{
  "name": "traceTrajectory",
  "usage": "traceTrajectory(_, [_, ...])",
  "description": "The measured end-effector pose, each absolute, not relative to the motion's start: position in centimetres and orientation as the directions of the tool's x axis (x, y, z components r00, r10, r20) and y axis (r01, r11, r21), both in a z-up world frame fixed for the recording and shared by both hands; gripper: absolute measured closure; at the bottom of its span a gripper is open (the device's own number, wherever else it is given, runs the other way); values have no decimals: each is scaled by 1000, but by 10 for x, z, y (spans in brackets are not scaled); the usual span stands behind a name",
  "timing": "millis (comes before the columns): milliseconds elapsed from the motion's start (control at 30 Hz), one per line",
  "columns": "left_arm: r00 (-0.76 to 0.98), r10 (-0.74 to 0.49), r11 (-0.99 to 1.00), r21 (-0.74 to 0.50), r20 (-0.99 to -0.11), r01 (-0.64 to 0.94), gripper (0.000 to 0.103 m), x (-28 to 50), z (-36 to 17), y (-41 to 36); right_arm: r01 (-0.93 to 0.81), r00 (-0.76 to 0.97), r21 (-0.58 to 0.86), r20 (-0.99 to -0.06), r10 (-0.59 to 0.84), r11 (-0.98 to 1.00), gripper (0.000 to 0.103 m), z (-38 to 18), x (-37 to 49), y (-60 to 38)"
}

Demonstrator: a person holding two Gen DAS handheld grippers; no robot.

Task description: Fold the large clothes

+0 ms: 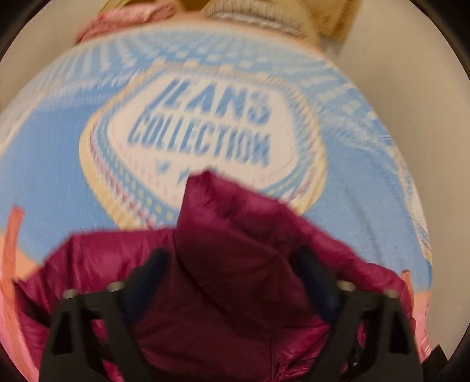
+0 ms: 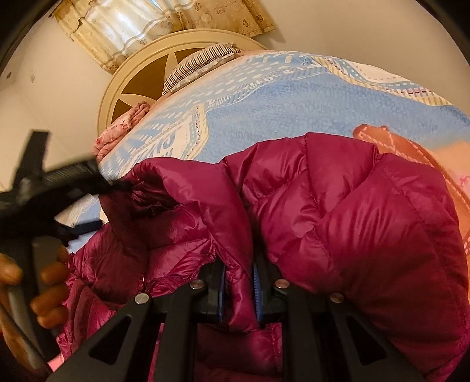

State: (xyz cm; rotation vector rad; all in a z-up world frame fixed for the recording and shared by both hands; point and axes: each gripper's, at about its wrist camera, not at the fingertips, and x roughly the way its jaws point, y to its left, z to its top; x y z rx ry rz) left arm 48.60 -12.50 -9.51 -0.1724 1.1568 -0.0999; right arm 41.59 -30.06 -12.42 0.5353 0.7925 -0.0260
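A magenta puffer jacket point(image 1: 205, 211) lies crumpled on a light blue printed bedsheet point(image 1: 58, 161). In the blurred left wrist view a raised fold of it fills the gap between my left gripper's point(image 1: 230, 264) fingers, which close on it. The right wrist view shows that same gripper point(image 2: 117, 185) at the left, biting a puckered edge of the jacket point(image 2: 352, 220), with a person's hand point(image 2: 44, 279) on its handle. My right gripper point(image 2: 238, 293) is shut on a thin fold of the jacket between its blue pads.
The bedsheet point(image 2: 279, 102) covers the bed. A cream round headboard with a star cutout point(image 2: 141, 67), a striped pillow point(image 2: 202, 58) and a folded pink floral cloth point(image 2: 120, 129) lie at the far end. Patterned curtains point(image 2: 117, 26) hang behind. An orange printed band point(image 2: 396, 141) borders the sheet.
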Motion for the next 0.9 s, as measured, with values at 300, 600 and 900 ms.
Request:
traceTrajectory(300, [470,-243,966,-253,-848,44,83,443,-79,-95,216,711,459,-679,183,862,88,-125,417,-304])
traceTrajectory(600, [512,-230,966,-256,-828,20,75,398,-92,-54,217,711,461,-678,184,860,88,-126,416,-304])
traceTrajectory(900, [589,-342,899,-437,-732,-22,79,398,-129,-20,221,746,570,-621,239,791,88,-131,407,-322])
